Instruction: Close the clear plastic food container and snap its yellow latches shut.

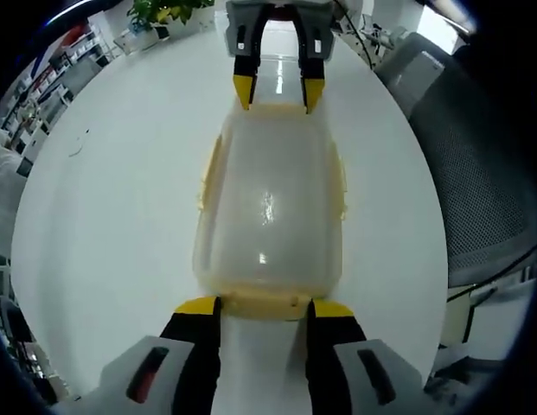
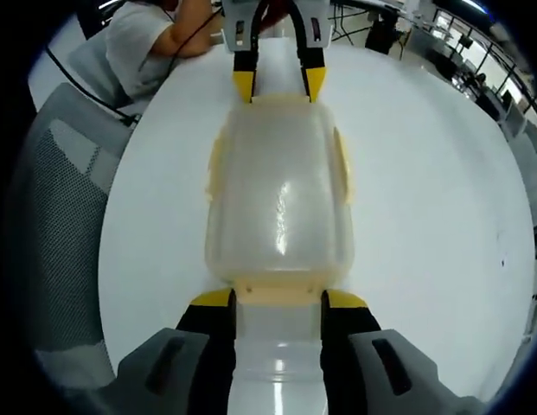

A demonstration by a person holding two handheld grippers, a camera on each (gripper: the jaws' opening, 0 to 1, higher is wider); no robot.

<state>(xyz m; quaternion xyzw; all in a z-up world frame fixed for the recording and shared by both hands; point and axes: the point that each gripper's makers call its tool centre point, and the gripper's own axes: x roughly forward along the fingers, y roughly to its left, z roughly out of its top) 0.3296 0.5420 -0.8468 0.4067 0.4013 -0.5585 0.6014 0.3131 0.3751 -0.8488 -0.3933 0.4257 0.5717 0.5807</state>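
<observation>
with the lid [image 1: 270, 207] seated on the box and both grippers [image 1: 264, 304] [image 2: 278, 298] open at opposite end latches [image 1: 266, 303], press each latch squarely down.

Each view looks steeply down, close over opposite ends of the container [image 1: 268, 216] [image 2: 279, 203], facing the other tool.

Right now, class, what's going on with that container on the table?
A person holds a gripper at each end of the clear container, which lies on the white table with its lid on. The left gripper sits at one end latch and the right gripper at the opposite end, each with open jaws straddling the latch. The side latches look flared out, not yet snapped.
</observation>
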